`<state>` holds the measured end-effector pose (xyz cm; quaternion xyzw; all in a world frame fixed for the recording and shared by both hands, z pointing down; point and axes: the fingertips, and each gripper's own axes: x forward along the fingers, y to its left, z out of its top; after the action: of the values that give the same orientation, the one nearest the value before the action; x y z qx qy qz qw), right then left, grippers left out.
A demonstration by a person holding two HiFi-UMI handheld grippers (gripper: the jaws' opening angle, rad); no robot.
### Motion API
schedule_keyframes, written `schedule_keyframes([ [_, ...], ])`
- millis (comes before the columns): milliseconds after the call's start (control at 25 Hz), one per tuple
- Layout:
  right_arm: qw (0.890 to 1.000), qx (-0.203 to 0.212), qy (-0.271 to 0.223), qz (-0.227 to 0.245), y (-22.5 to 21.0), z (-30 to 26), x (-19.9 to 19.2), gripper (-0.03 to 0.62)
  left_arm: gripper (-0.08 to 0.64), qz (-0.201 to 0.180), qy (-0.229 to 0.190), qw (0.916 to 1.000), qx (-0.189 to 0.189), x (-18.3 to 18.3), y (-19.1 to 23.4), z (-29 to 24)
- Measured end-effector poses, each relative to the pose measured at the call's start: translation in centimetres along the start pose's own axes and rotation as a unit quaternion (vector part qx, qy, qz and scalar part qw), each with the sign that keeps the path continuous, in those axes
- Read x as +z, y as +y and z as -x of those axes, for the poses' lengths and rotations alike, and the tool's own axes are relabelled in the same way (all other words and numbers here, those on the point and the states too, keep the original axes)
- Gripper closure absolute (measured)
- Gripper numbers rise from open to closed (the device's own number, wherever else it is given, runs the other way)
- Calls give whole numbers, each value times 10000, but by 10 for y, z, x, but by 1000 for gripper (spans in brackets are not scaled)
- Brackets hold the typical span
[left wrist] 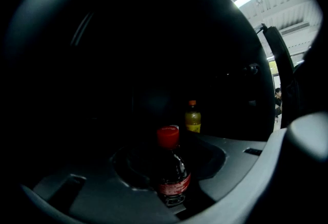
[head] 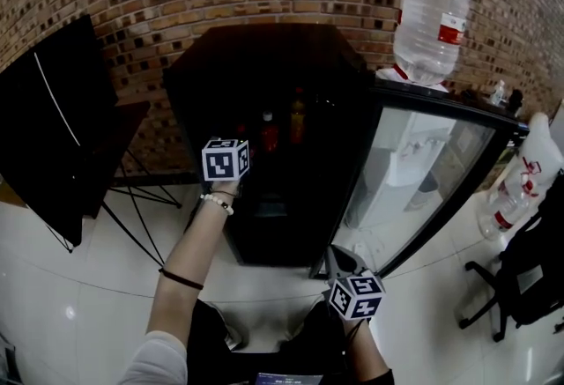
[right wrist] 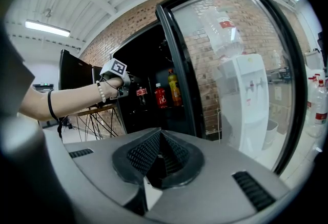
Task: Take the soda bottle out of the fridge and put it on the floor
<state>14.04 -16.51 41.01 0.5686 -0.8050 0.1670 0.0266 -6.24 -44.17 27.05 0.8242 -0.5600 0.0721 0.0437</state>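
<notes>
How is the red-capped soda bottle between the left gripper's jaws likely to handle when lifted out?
The soda bottle looks full of dark liquid, so it is probably heavy for its size. Its smooth round body in the left gripper may slip or twist. Tall and narrow, it could tip when set down.

No readable words anywhere, red label on the soda bottle (left wrist: 171, 171) too dark and blurred to make out, yellow label on the orange-capped bottle (left wrist: 192, 118) too small, red label on the water jug (head: 432, 18) printed too fine to read
</notes>
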Motion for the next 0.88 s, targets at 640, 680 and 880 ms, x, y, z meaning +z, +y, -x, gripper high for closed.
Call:
schedule_keyframes([
  [640, 9997, 30, 124, 203, 18, 1, -10, 575, 419, -272, 47, 9967, -769, -82, -50, 145],
  [680, 9997, 29, 131, 223, 19, 1, -11, 575, 419, -306, 70, 9962, -807, -93, -53, 150],
  [880, 9993, 73, 137, 345, 22, -7, -9, 575, 419, -158, 330, 9953, -902, -149, -63, 168],
])
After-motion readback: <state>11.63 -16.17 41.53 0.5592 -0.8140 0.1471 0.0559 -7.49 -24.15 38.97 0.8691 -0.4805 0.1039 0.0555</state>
